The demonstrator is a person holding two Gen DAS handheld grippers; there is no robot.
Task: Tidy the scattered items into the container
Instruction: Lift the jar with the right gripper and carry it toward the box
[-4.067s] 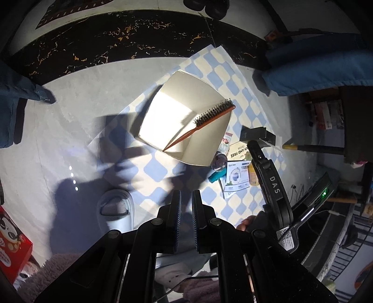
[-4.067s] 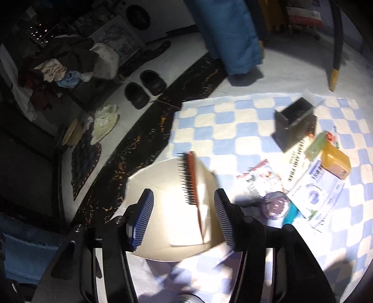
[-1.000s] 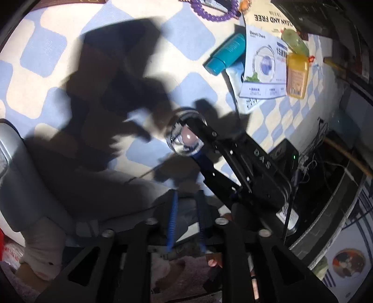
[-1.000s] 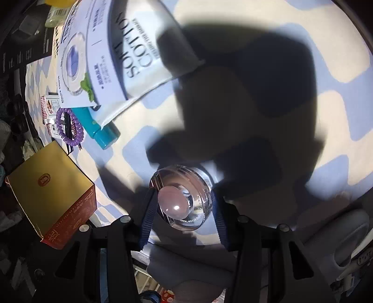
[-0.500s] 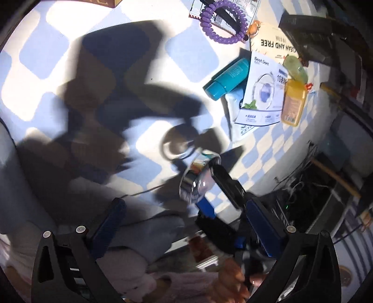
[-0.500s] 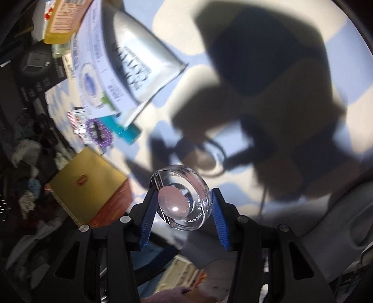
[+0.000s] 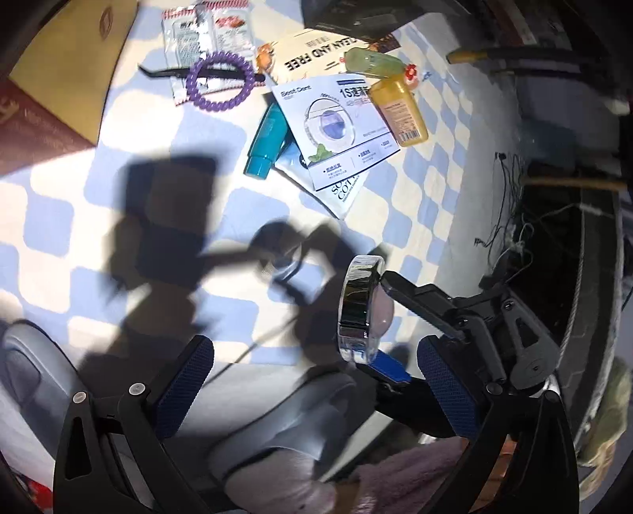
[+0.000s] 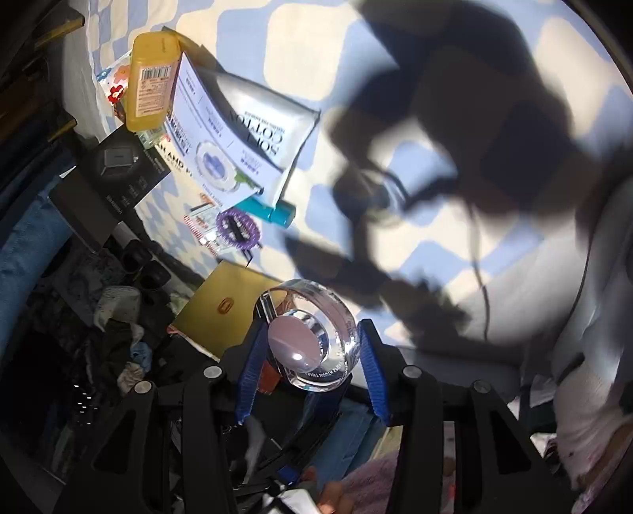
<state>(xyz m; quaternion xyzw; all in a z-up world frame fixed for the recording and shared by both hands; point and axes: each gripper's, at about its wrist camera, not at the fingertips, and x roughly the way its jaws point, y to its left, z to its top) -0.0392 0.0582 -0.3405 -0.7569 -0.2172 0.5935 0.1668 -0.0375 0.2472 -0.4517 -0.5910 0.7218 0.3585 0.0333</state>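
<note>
My right gripper [image 8: 312,358] is shut on a clear round jar [image 8: 316,340] with a pink inside, held up above the blue-and-cream checked cloth [image 8: 308,51]. In the left wrist view the jar [image 7: 358,304] shows edge-on in the right gripper [image 7: 389,324]. My left gripper [image 7: 316,383] stands wide open beside it with nothing between its fingers. The gold box [image 7: 67,67] lies at the top left, and it is also in the right wrist view, the gold box [image 8: 221,312] just behind the jar. A purple hair tie [image 7: 219,81], teal tube [image 7: 267,140], white sachets [image 7: 332,130] and yellow bottle [image 7: 399,108] lie on the cloth.
A green bottle [image 7: 370,59] and snack packets [image 7: 205,31] lie at the far edge. A person's grey trouser leg and sock [image 7: 277,415] lie under my left gripper. Cables [image 7: 514,237] run off the cloth's right side. A black box [image 8: 118,174] and clothes pile [image 8: 118,308] flank the cloth.
The left gripper went from nearly shut to wide open. The right gripper lifted the jar off the cloth and rolled it, so the jar now shows edge-on to the left camera.
</note>
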